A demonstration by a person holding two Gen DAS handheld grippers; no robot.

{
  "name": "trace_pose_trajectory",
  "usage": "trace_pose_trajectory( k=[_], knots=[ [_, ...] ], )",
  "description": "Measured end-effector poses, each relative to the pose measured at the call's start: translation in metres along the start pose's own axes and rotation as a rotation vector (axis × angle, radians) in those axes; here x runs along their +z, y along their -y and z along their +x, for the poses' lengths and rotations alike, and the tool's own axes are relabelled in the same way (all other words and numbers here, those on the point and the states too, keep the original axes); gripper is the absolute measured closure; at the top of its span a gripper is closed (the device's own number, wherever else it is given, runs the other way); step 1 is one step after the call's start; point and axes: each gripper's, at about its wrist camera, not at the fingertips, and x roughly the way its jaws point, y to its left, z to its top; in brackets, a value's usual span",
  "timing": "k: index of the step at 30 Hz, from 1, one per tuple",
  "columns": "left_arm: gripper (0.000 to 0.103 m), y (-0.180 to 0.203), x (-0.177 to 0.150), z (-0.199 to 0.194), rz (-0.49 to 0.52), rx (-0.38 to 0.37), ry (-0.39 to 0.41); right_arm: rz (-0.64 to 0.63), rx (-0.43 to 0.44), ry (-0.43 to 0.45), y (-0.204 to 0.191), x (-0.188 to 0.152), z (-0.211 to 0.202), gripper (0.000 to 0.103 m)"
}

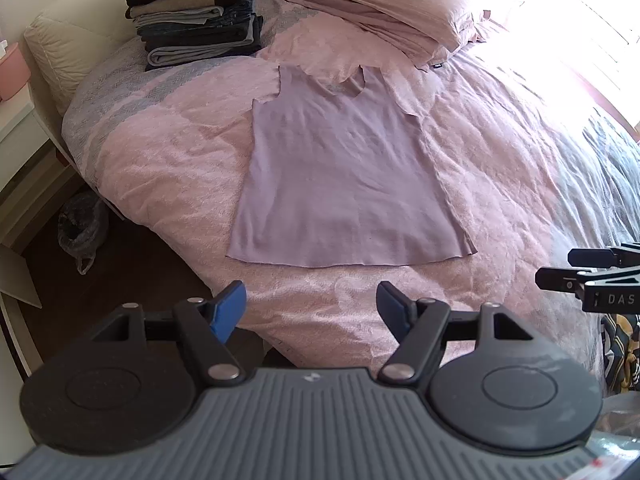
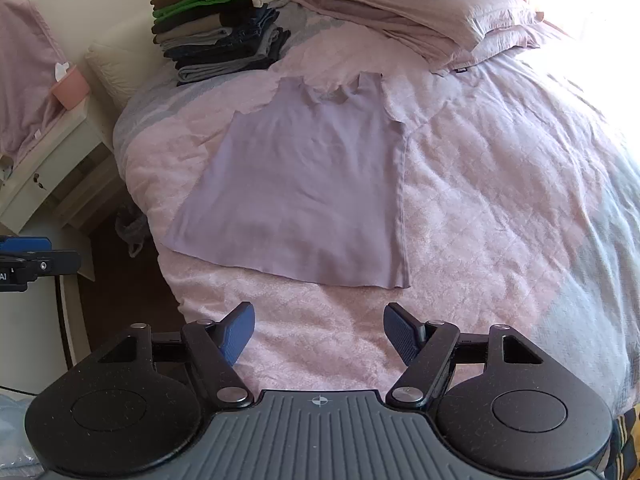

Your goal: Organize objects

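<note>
Both grippers sit nearest the lens, above the near edge of the bed. Left gripper [image 1: 310, 306]: jaws spread wide, nothing between the blue pads. Right gripper [image 2: 318, 328]: jaws likewise spread, empty. Each tool also shows at the margin of the other's view, and neither touches any fabric.

Item under task: a lilac sleeveless top [image 1: 344, 184], laid flat and face-up on the pink quilted bedspread [image 1: 160, 168], hem toward the grippers, neckline and straps toward the pillows [image 1: 376, 12]. It lies roughly centred ahead of the left gripper and ahead and slightly left of the right gripper. The hem lies just beyond the fingertips in both views.

A stack of folded clothes [image 1: 196, 12], green and brown pieces on top, stands at the head of the bed to the left, well apart from the top. It is judged the likely destination.

Assessment of the step in hand: the top is spread but not yet folded. For a clean fold, each gripper should take one hem corner, pinching only the garment's layers and not the bedspread, which is close in colour and easily caught. Lifting both corners evenly should keep the edges square. The right side seam already curls slightly and may need smoothing.

Legible writing: "DAS" on the right gripper body as seen from the left wrist view; the remainder is cut off. "AI" on the left gripper body as seen from the right wrist view. A small dark tag on the bedding near the pillows is unreadable.
</note>
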Motion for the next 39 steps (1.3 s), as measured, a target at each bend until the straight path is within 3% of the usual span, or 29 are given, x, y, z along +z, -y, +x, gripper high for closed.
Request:
trace_pose_trajectory(
  k=[14,23,32,39],
  knots=[
    [0.033,0.001,0.023,0.02,0.03,-0.014,-0.029,0.035,-0.005,-0.016,0.011,0.012,0.013,0.035],
    [0.033,-0.014,0.052,0.065,0.041,-0.028,-0.087,0.093,-0.033,-0.06,0.028,0.033,0.045,0.035],
    [0.033,-0.059,0.102,0.14,0.049,-0.06,-0.115,0.112,-0.047,-0.067,0.053,0.083,0.109,0.035],
    [0.034,-0.096,0.174,0.231,0.117,-0.07,-0.087,0.071,-0.036,-0.029,0.085,0.151,0.187,0.035]
  ],
)
